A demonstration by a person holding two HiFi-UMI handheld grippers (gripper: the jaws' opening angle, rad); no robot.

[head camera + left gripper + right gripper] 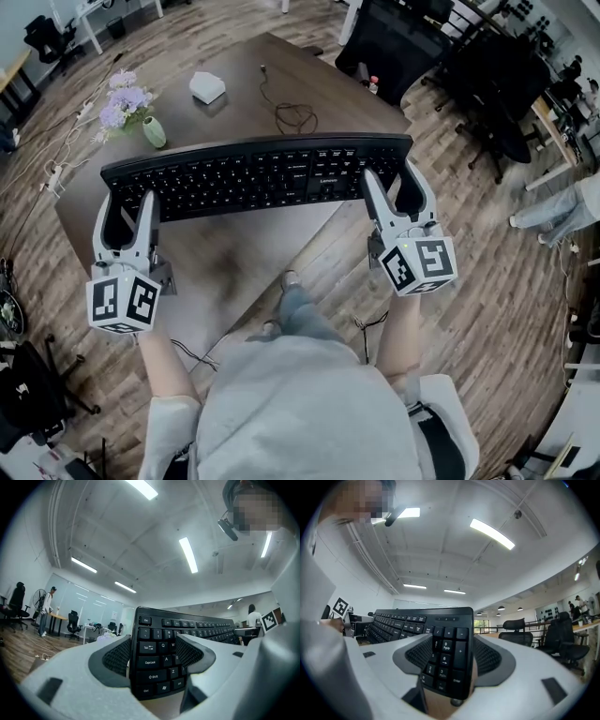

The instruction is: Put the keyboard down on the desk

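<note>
A long black keyboard (253,173) is held keys-up in the air over the near part of the dark wooden desk (234,94). My left gripper (125,211) is shut on its left end, the pads pinching the Tab and Caps Lock area of the keyboard (157,639). At the other end, my right gripper (394,187) is shut on the number pad of the keyboard (447,644). Both gripper views look up past the keys toward the ceiling. The desk surface is hidden in those two views.
On the desk's far part stand a green vase of purple flowers (131,108), a white box (207,87) and a coiled dark cable (295,117). Black office chairs (487,84) stand at the upper right. The person's legs (300,314) are beside the desk's near corner.
</note>
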